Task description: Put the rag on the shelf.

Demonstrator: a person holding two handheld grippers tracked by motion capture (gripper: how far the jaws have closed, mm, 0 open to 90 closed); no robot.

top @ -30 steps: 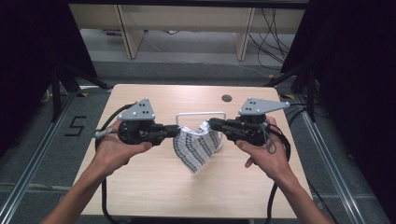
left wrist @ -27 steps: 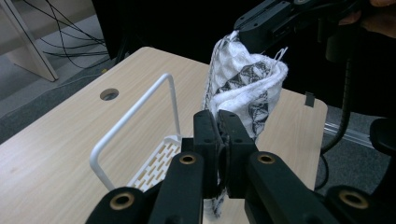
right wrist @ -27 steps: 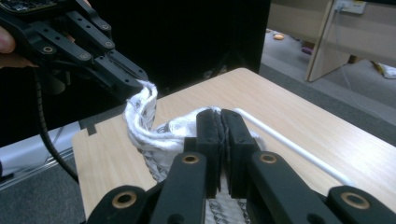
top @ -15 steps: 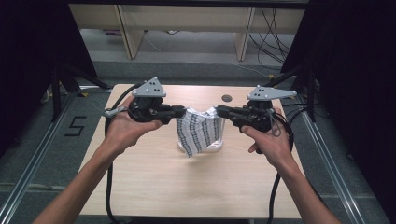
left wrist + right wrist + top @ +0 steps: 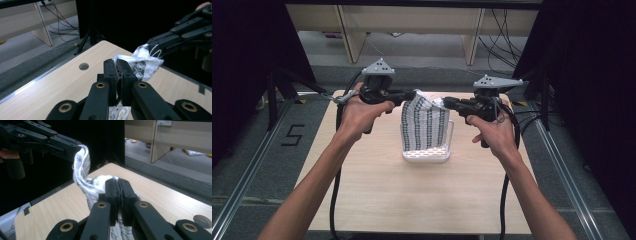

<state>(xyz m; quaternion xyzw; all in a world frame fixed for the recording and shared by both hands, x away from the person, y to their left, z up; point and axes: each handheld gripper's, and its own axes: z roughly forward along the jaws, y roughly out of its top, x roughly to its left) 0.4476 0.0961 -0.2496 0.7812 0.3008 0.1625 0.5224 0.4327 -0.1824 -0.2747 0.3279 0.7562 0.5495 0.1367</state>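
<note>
A white cloth with a black pattern (image 5: 424,125) hangs stretched between my two grippers, its lower edge down inside a white perforated basket (image 5: 427,156) at the middle of the table. My left gripper (image 5: 412,95) is shut on the cloth's upper left corner, my right gripper (image 5: 447,103) on its upper right corner. In the left gripper view the jaws (image 5: 119,75) pinch the fabric, and the cloth (image 5: 146,60) runs across to the other gripper (image 5: 175,40). In the right gripper view the jaws (image 5: 119,195) clamp bunched cloth (image 5: 82,167), which rises to the left gripper (image 5: 50,142).
The light wooden table (image 5: 377,190) has a round cable hole (image 5: 83,66) near its far edge. Black stands and dark curtains flank both sides. Cables trail from both grippers off the near edge. Wooden furniture legs and loose wires lie on the floor beyond.
Both hands have moved away from the person and a little up, carrying the cloth. It hung in front of the basket and now hangs over and into it.
</note>
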